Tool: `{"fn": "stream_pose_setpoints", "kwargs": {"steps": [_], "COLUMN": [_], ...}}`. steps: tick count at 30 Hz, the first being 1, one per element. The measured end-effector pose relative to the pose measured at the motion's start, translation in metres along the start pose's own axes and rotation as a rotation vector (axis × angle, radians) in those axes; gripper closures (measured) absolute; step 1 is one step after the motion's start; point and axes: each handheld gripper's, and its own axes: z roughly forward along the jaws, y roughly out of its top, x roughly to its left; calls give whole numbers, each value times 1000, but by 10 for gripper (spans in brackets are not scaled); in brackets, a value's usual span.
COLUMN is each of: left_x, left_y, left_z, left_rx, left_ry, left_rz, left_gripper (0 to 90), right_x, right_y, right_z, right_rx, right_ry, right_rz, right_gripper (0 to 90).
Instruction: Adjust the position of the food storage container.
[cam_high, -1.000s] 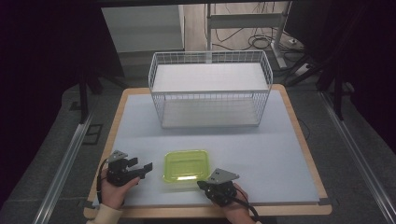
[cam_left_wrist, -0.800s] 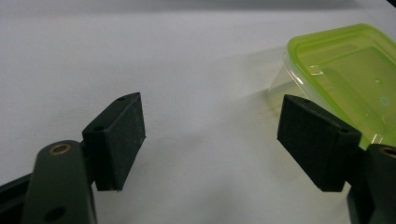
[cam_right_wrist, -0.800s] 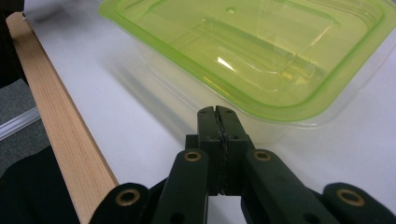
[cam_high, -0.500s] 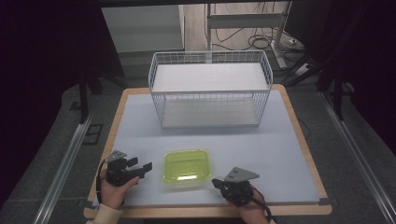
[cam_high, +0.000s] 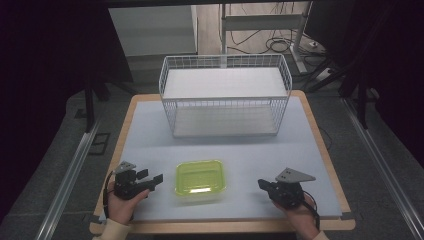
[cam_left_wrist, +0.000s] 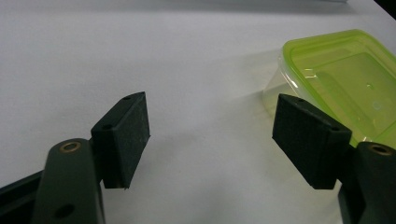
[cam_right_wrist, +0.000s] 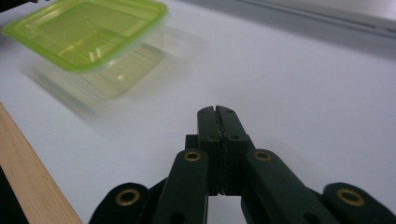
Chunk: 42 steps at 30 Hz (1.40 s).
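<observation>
1. High view: lidded green container (cam_high: 199, 179) sits near-centre on table (cam_high: 250, 150), lid on, untouched.
2. Left gripper (cam_high: 151, 179) just beside its left, jaws apart and just been closing a little, nothing between them.
3. Right gripper (cam_high: 263, 184) well right, jaws together, empty.
4. Wire basket (cam_high: 225, 95) far, empty; judged start, grasp and any transfer left.

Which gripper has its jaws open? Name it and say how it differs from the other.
The left gripper, beside the green-lidded container: its jaws stand apart with nothing between them. The right gripper has its jaws pressed together, empty.
</observation>
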Motion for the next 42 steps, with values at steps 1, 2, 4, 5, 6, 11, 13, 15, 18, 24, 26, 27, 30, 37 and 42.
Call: {"fn": "stream_pose_setpoints", "kwargs": {"steps": [1, 2, 4, 5, 6, 11, 13, 15, 18, 24, 26, 27, 30, 37, 42], "left_x": [0, 0, -1, -1, -1, -1, -1, -1, -2, -9, -15, -17, -21, -26, -38], "left_y": [0, 0, 0, 0, 0, 0, 1, 1, 2, 4, 3, 2, 2, 3, 6], "left_z": [0, 0, 0, 0, 0, 0, -1, -2, -4, -4, -1, 1, 4, 11, 22], "left_rx": [0, 0, 0, 0, 1, 3, 4, -1, 5, 74, 103, 110, 120, 138, 162], "left_ry": [-1, -1, -3, -3, -5, -12, -20, -24, -42, -94, -113, -116, -122, -131, -136], "left_rz": [-1, -1, 0, 0, -1, -5, -7, -7, -4, 35, 62, 70, 81, 93, 117], "left_gripper": [268, 268, 268, 268, 268, 290, 297, 331, 437, 864, 893, 894, 896, 897, 898], "right_x": [-8, -8, -16, -19, -22, -21, -20, -21, -23, -36, -39, -40, -44, -47, -46], "right_y": [-1, -1, -2, -2, -2, -2, -1, -1, -1, -4, -4, -5, -5, -4, -3], "right_z": [-2, -2, -3, -4, -5, -4, -3, -3, -4, -12, -15, -16, -20, -23, -23], "right_rx": [8, 8, 11, 12, 10, 15, 22, 24, 19, -4, -10, -12, -25, -39, -39], "right_ry": [-10, -10, -20, -21, -28, -36, -40, -44, -52, -84, -94, -97, -106, -118, -116], "right_rz": [11, 11, 23, 25, 32, 20, 19, 20, 27, 57, 65, 70, 81, 91, 84], "right_gripper": [897, 897, 875, 849, 805, 616, 491, 428, 376, 347, 346, 345, 345, 341, 337]}}
